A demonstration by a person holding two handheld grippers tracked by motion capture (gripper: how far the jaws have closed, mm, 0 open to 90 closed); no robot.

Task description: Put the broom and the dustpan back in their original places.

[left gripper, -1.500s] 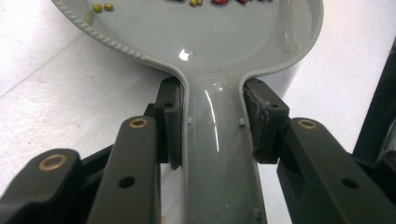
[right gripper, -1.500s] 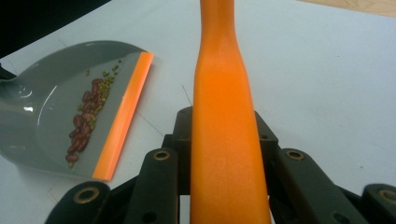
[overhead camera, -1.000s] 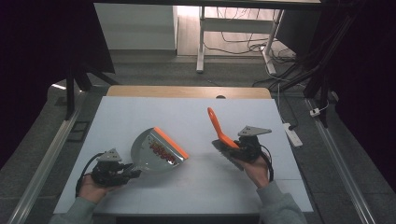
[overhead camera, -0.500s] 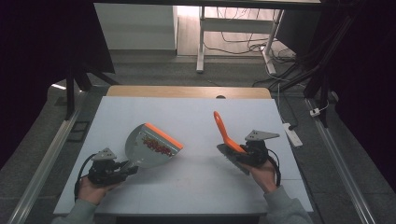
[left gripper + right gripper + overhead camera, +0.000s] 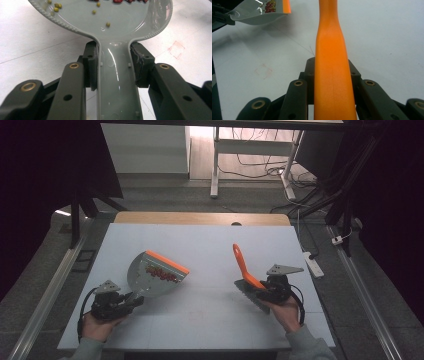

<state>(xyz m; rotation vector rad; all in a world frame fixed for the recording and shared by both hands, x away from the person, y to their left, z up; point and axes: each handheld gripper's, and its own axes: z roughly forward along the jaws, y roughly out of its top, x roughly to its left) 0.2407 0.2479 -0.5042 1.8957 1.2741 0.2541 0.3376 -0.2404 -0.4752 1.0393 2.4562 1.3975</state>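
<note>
Left gripper (image 5: 131, 301), near the table's (image 5: 210, 245) front-left corner: jaws clamped on the grey dustpan's (image 5: 152, 277) handle, beans (image 5: 162, 274) lying inside. Right gripper (image 5: 260, 290), near the front-right corner: jaws clamped on the orange brush (image 5: 243, 266) handle.

Grey dustpan (image 5: 150, 280), glossy, with an orange strip along its front edge and a beaded pattern round the rim. Inside it, dark red beans (image 5: 162, 274) and a few small yellow-green beans (image 5: 56, 7), possibly mung. Brush (image 5: 247, 277) with a bright orange handle and a grey bristle block. Left gripper (image 5: 135, 301) and right gripper (image 5: 257, 287) both black, with brass-coloured pivot pins on the jaws and a grey three-cornered plate on top. Pale white-blue table (image 5: 210, 245), faint reddish square mark near its middle, light wooden strip at the far edge.
</note>
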